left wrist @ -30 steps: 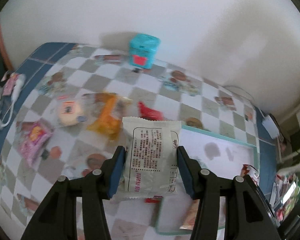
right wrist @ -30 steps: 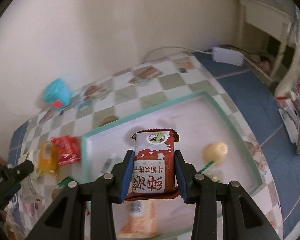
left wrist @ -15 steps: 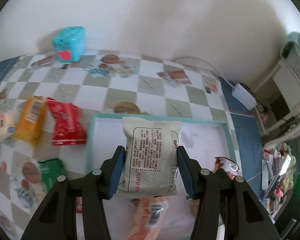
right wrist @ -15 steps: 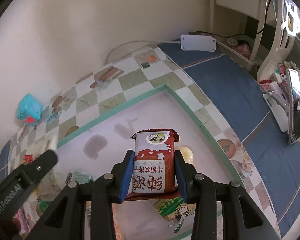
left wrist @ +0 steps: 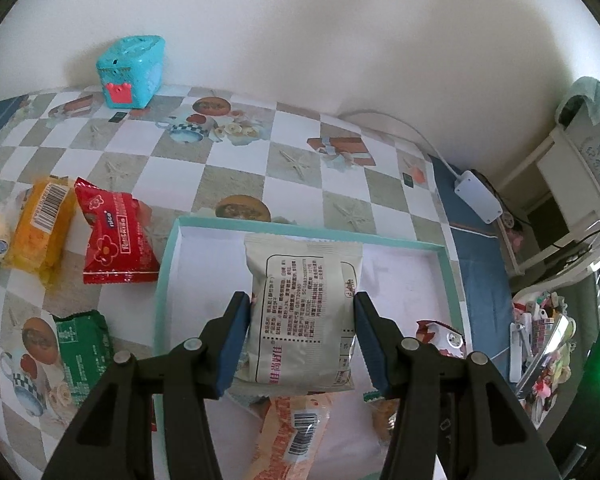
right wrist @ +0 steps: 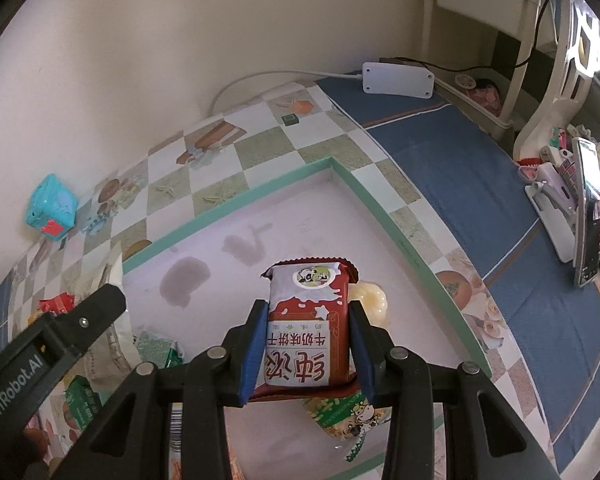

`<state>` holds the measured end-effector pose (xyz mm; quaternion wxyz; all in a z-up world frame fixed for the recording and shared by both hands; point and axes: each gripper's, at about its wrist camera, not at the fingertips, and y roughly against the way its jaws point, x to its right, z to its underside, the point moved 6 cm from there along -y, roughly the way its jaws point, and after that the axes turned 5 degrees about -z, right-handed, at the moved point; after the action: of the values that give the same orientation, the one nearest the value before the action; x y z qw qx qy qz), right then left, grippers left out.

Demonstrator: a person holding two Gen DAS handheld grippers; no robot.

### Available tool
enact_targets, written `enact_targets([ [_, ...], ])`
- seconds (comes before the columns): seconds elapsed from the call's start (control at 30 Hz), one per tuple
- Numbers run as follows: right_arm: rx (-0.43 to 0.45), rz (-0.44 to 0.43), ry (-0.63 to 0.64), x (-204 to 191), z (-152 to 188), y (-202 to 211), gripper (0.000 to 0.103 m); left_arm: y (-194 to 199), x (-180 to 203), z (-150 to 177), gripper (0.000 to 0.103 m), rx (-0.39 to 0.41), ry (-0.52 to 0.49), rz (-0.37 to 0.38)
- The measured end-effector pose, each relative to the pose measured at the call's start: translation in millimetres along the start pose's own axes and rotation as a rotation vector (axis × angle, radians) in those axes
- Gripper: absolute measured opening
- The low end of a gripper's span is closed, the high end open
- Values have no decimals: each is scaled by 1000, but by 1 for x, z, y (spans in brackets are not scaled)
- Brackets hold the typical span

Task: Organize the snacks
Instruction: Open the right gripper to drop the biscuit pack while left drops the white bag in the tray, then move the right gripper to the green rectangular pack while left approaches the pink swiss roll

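My left gripper (left wrist: 302, 336) is shut on a white snack packet (left wrist: 306, 312) and holds it above the teal-rimmed tray (left wrist: 164, 264). My right gripper (right wrist: 308, 344) is shut on a red and white biscuit packet (right wrist: 308, 328), also above the tray (right wrist: 236, 204). In the tray lie an orange packet (left wrist: 292, 436), a yellow pastry (right wrist: 374, 302) and a green and yellow packet (right wrist: 346, 416). Left of the tray on the checked cloth lie a red packet (left wrist: 116, 236), an orange packet (left wrist: 44, 228) and a green packet (left wrist: 84, 356). The left gripper's body (right wrist: 48, 356) shows in the right wrist view.
A teal box (left wrist: 132, 70) stands by the wall at the back left. A white power strip (right wrist: 398, 80) and its cable lie at the back right. A phone on a stand (right wrist: 584, 212) and small clutter sit to the right, past the blue cloth.
Both grippers have moved further over the tray with their packets still held. The left view has shifted right, so the tray now lies under the white packet.
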<state>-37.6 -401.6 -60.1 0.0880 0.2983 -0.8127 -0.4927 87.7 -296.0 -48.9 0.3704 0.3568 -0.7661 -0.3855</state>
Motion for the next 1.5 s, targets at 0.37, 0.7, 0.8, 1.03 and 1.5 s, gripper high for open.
enact_targets([
  [0.37, -11, 10, -7, 1, 3, -2, 42, 1, -2, 1, 62, -20, 10, 18],
  [0.7, -24, 11, 19, -3, 3, -2, 43, 11, -45, -4, 64, -42, 82, -156],
  [0.8, -19, 22, 22, -4, 3, -1, 66, 11, -66, -2, 90, -62, 125, -199],
  [1.03, 16, 24, 43, -12, 1, 5, 100, 17, -115, 4, 96, -86, 255, -276],
  [1.5, 80, -29, 123, -47, -1, 41, 103, 71, -182, 12, 97, -11, 387, -385],
])
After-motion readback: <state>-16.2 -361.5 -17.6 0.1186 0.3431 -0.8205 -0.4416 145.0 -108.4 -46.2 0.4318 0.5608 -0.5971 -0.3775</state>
